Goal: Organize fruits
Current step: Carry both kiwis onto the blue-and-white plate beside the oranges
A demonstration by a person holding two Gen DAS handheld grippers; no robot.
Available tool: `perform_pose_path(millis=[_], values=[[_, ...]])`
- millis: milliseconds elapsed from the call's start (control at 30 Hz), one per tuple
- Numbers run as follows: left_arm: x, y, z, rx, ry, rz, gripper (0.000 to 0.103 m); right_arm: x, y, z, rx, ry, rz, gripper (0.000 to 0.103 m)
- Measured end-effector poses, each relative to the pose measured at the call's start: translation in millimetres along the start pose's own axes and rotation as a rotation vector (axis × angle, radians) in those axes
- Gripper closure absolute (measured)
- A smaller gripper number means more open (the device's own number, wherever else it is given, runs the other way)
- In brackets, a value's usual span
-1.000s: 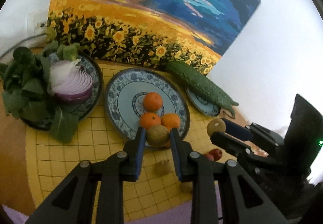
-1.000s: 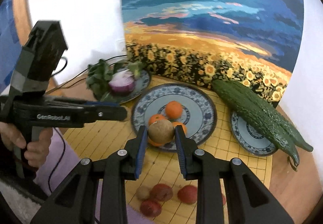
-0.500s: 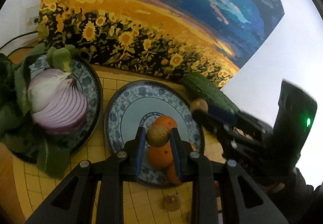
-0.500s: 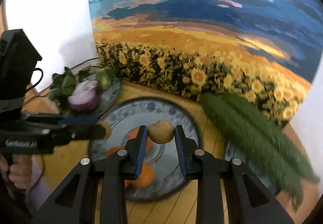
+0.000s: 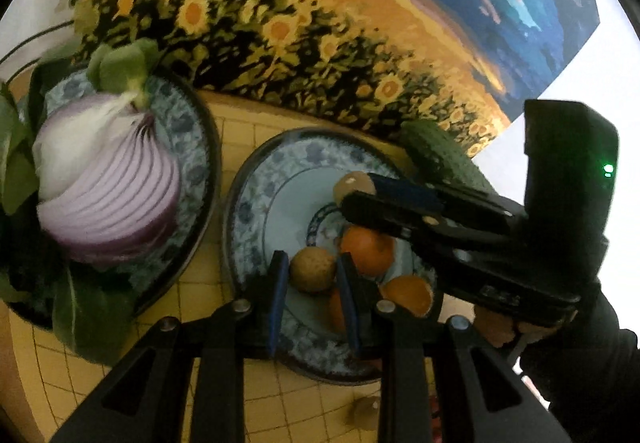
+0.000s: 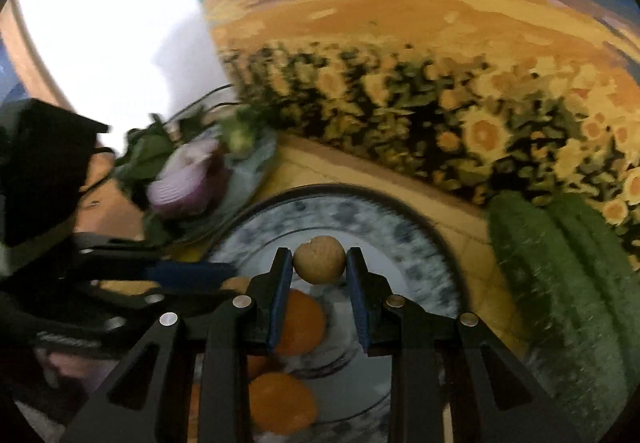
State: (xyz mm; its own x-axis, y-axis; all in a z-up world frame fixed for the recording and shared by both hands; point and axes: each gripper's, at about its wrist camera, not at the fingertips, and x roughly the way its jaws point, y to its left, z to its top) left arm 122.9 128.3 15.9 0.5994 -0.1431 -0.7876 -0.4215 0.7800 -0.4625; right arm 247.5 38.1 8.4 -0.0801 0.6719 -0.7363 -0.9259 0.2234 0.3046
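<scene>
A wooden table (image 5: 16,375) carries a yellow checked mat (image 5: 256,399) bearing three patterned plates

Blue-floral patterned plate (image 5: 256,211); orange tangerines (image 5: 368,251); purple-white onion (image 5: 108,195); yellow grid mat (image 5: 280,395); green cucumbers (image 6: 560,255).

**Surfaces we see around the centre plate**

We see a glossy glazed centre plate (image 5: 256,203). On it, matt, rough-skinned brown fruit (image 5: 313,269); beside that, smooth oranges (image 5: 370,251). Left of the plate, a sheeny onion (image 5: 108,195); right, bumpy cucumbers (image 6: 560,263).
</scene>
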Motion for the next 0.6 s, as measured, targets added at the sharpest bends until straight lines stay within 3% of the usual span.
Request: perform_pose_path(millis=[367, 600], values=[[-7, 5, -7, -0.034, 0.005, -0.041, 0.077, -8, 4, -12, 0.014, 0.032, 0.058, 0.074], [-6, 6, -4, -0.053, -0.004, -0.097, 0.076, 9, 13, 4, -0.151, 0.134, 0.119, 0.074]])
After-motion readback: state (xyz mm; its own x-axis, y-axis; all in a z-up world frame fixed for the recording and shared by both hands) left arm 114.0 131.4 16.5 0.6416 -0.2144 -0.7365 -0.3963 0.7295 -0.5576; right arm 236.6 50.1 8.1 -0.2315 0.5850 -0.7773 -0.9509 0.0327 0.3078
